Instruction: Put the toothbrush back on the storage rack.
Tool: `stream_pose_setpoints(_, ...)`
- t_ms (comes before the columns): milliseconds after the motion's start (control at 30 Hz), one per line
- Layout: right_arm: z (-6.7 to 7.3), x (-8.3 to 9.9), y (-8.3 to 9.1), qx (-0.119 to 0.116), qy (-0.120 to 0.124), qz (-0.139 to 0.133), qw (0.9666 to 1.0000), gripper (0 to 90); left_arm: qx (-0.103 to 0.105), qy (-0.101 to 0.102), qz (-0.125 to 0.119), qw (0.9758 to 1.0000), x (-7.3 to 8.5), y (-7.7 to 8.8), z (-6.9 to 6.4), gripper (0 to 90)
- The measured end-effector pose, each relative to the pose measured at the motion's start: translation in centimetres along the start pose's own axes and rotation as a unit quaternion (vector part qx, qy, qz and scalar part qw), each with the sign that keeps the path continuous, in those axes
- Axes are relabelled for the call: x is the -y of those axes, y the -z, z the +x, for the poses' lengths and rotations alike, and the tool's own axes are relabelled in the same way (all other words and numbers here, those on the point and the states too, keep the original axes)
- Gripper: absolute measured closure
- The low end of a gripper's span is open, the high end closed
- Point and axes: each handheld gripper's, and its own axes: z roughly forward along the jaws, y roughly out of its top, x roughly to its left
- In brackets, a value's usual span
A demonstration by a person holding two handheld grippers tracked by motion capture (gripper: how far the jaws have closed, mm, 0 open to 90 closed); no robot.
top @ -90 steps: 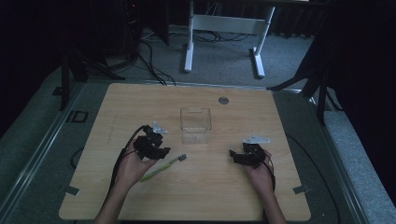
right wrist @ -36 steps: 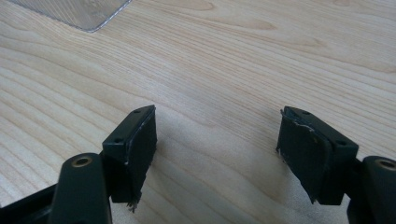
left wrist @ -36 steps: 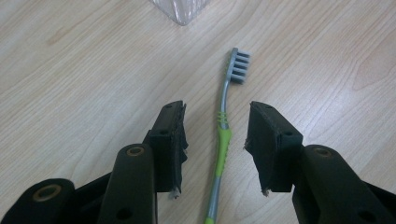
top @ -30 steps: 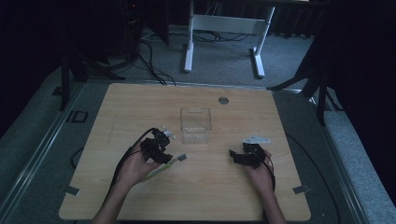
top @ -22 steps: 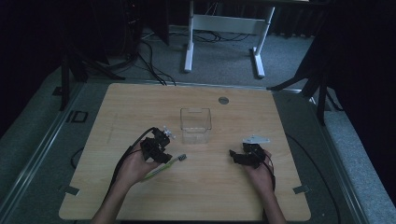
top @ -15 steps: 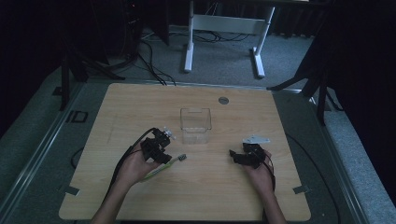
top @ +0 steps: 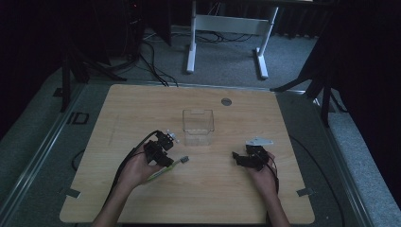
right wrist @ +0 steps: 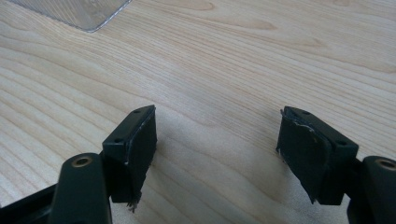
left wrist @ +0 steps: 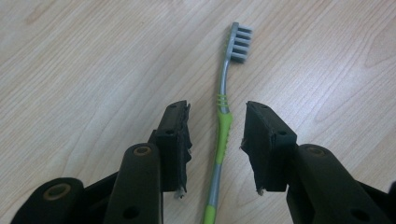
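Left claw (left wrist: 217,140) has just been closing; its jaws straddle the toothbrush (left wrist: 223,119) handle at the green grip, pads not yet touching. Toothbrush lies flat on the wooden surface (top: 142,109), bristles toward the clear plastic container (top: 198,126). Judgement: keep the handle centred, close evenly on the rubber section, lift level. Right claw (right wrist: 217,154) wide open, empty, resting apart.

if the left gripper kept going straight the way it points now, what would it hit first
Probably the toothbrush: the left gripper has been closing its jaws, open on either side of the green handle without touching it. Straight on, it would likely meet the handle, then the wooden table beneath.
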Motion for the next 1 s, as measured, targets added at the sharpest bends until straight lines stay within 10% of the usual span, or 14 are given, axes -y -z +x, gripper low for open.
stream_pose_setpoints(1000, 0.0, 0.0, 0.0, 0.000, 0.000, 0.000, 1.0000, 28.3, 0.009, -0.017, 0.037, 0.9991, -0.2, -1.3, -0.2, 61.5)
